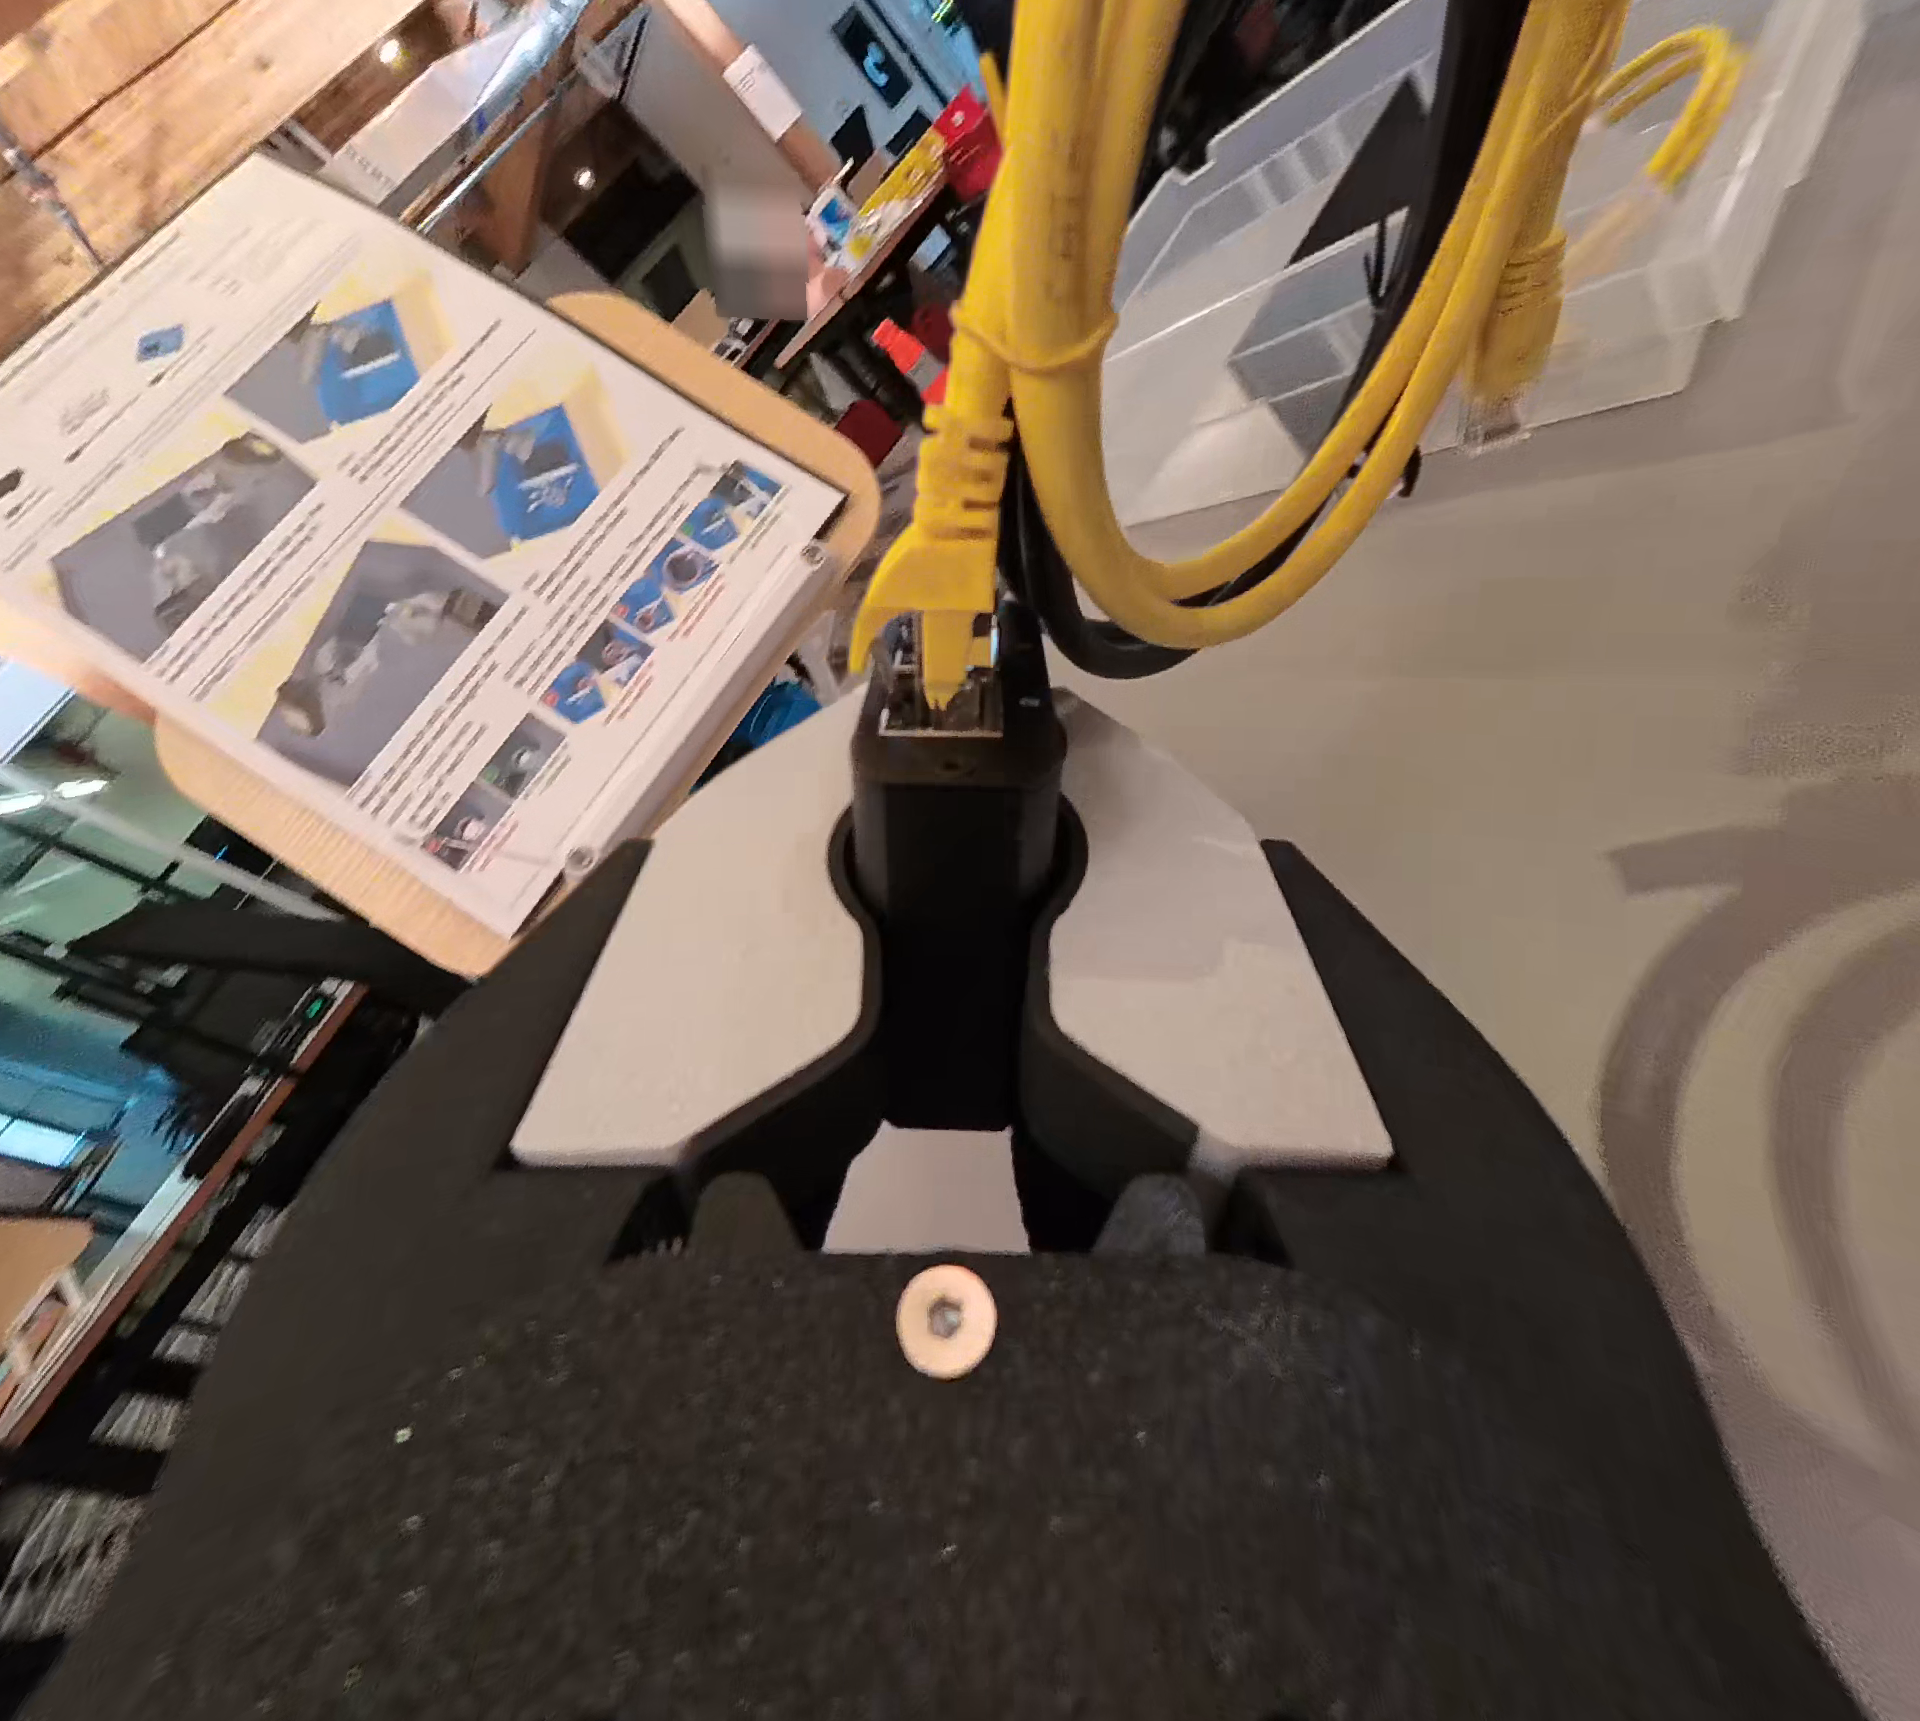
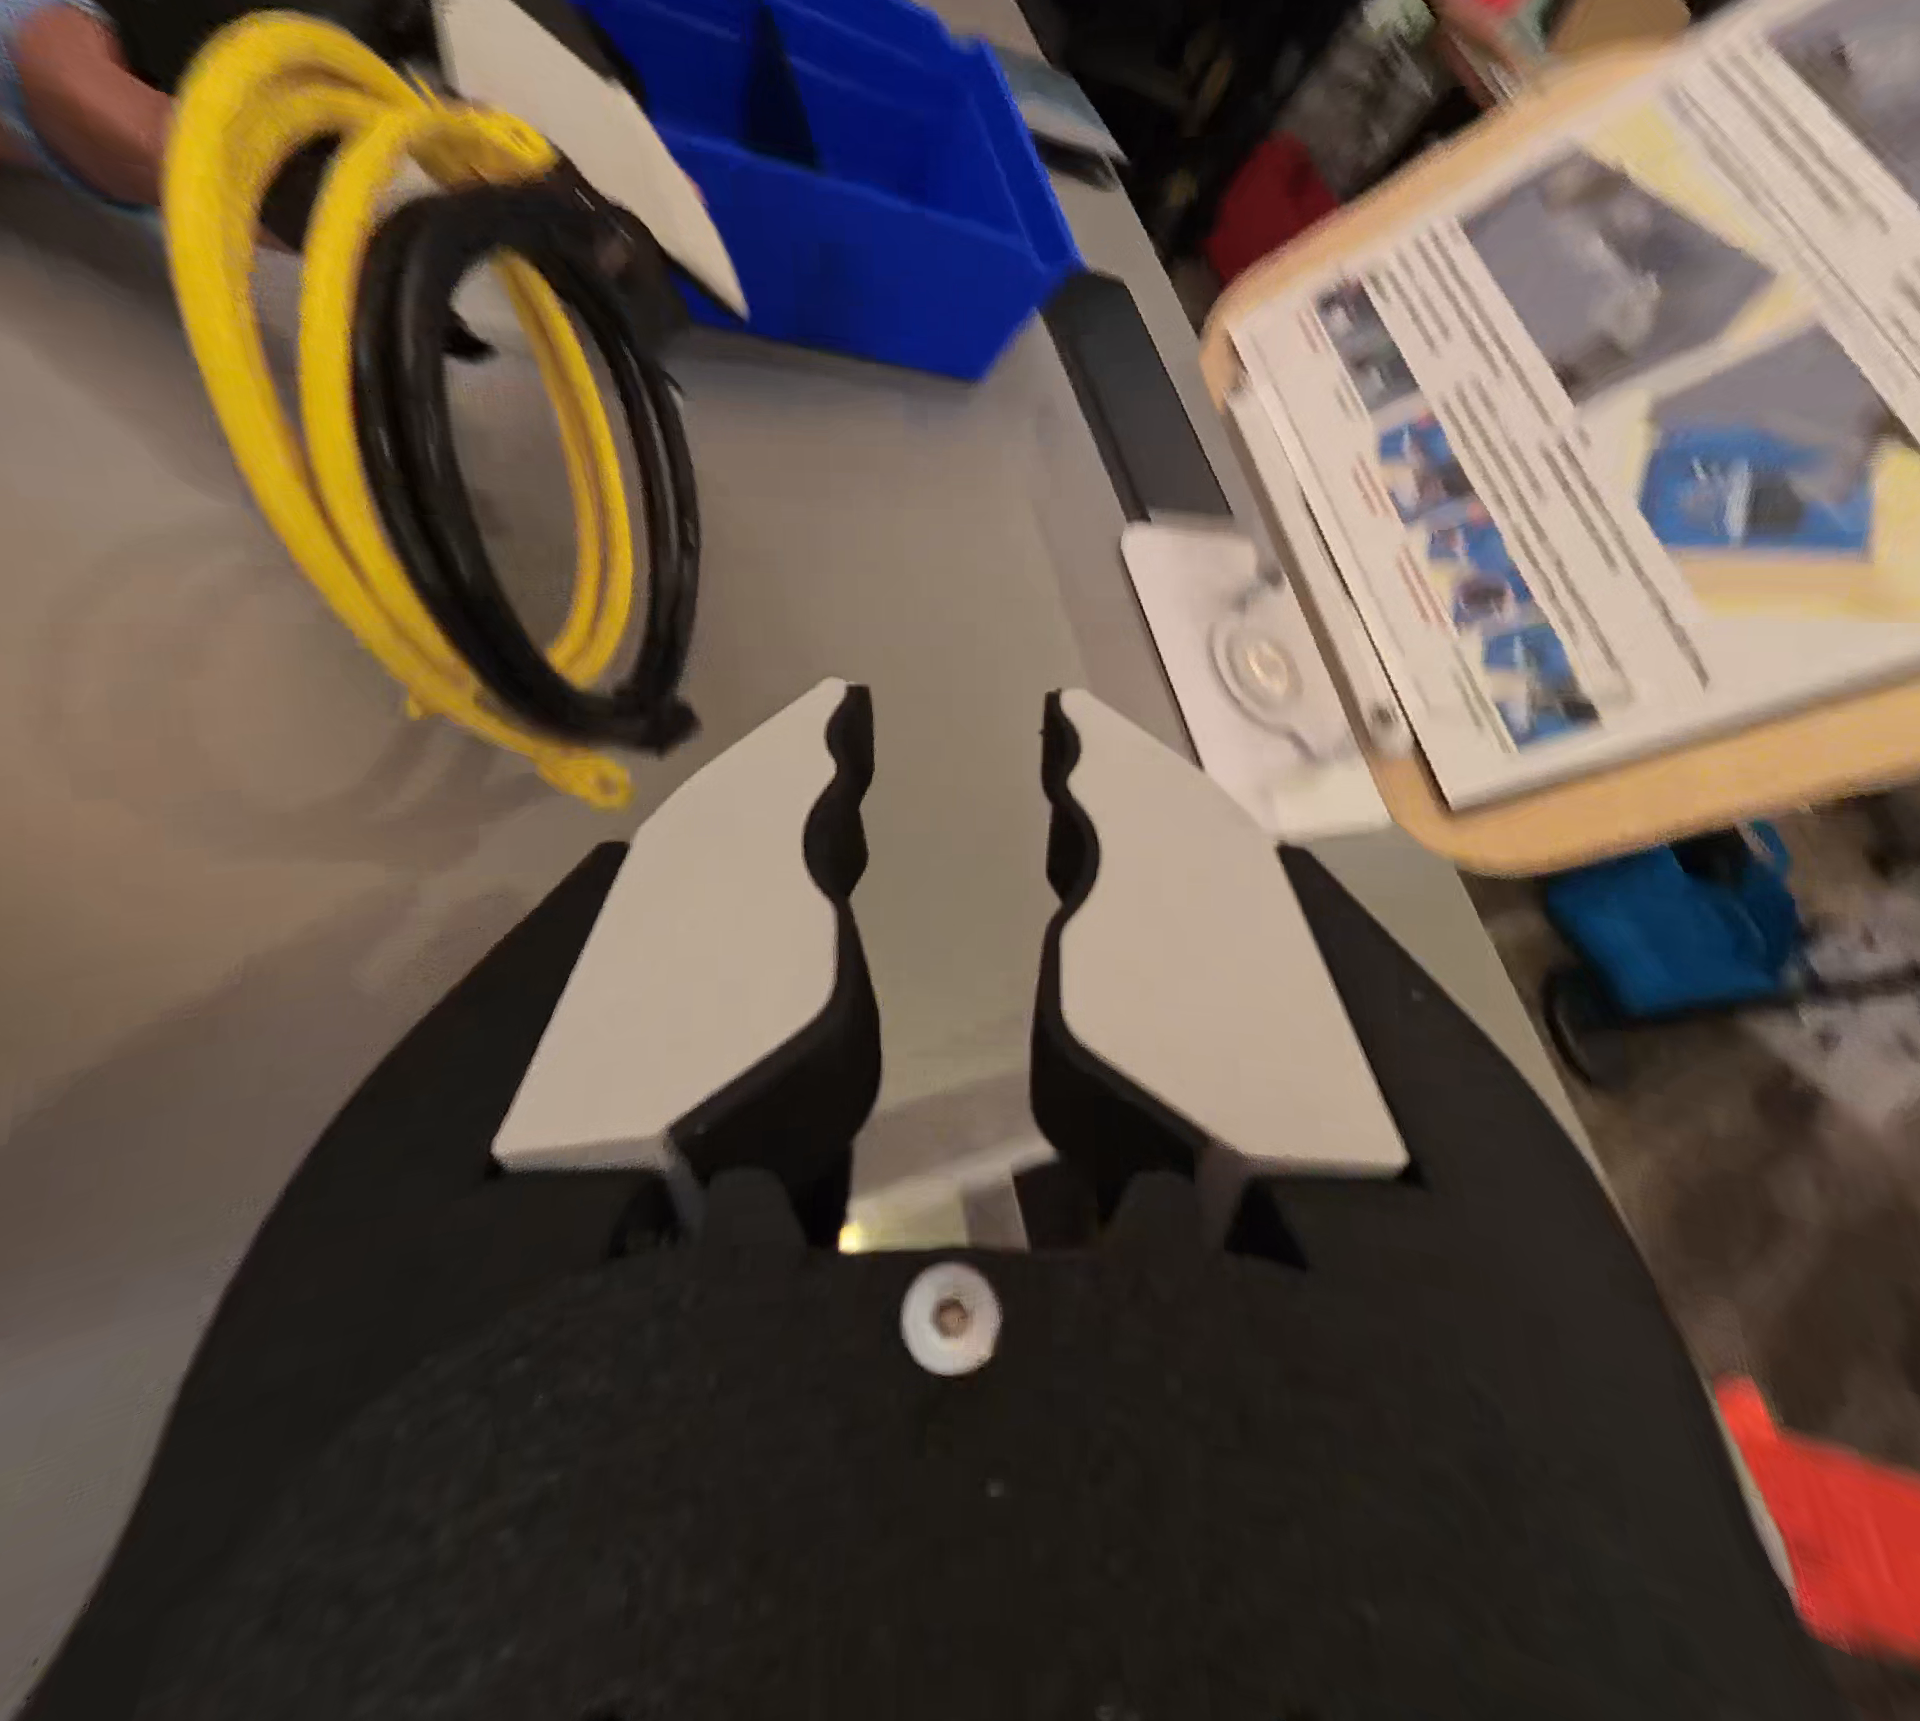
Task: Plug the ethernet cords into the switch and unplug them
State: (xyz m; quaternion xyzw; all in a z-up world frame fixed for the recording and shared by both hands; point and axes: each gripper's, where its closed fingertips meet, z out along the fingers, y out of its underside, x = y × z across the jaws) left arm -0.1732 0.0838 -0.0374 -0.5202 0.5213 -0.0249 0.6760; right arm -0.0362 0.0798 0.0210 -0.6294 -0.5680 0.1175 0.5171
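In the left wrist view my left gripper [image 1: 961, 726] is shut on a small black switch [image 1: 956, 798], seen end-on between its pads. A yellow ethernet plug [image 1: 940, 570] sits in one of the switch's ports. Its yellow cord [image 1: 1143, 591] hangs in a tied coil beside a coiled black cable [image 1: 1101, 643]. A second yellow plug [image 1: 1507, 321] hangs free. In the right wrist view my right gripper [image 2: 956, 726] is open and empty above the grey table [image 2: 883, 528]. The yellow and black coils [image 2: 416, 424] hang from the left gripper [image 2: 582, 144] at the upper left.
A blue divided bin [image 2: 852, 144] stands at the table's far side. An instruction board on a wooden panel [image 2: 1610, 424] sits on a white bracket [image 2: 1226, 632] at the right edge; it also shows in the left wrist view [image 1: 416, 528]. A clear plastic organiser [image 1: 1351, 237] lies behind the cords. Left tips to right tips: about 15 cm.
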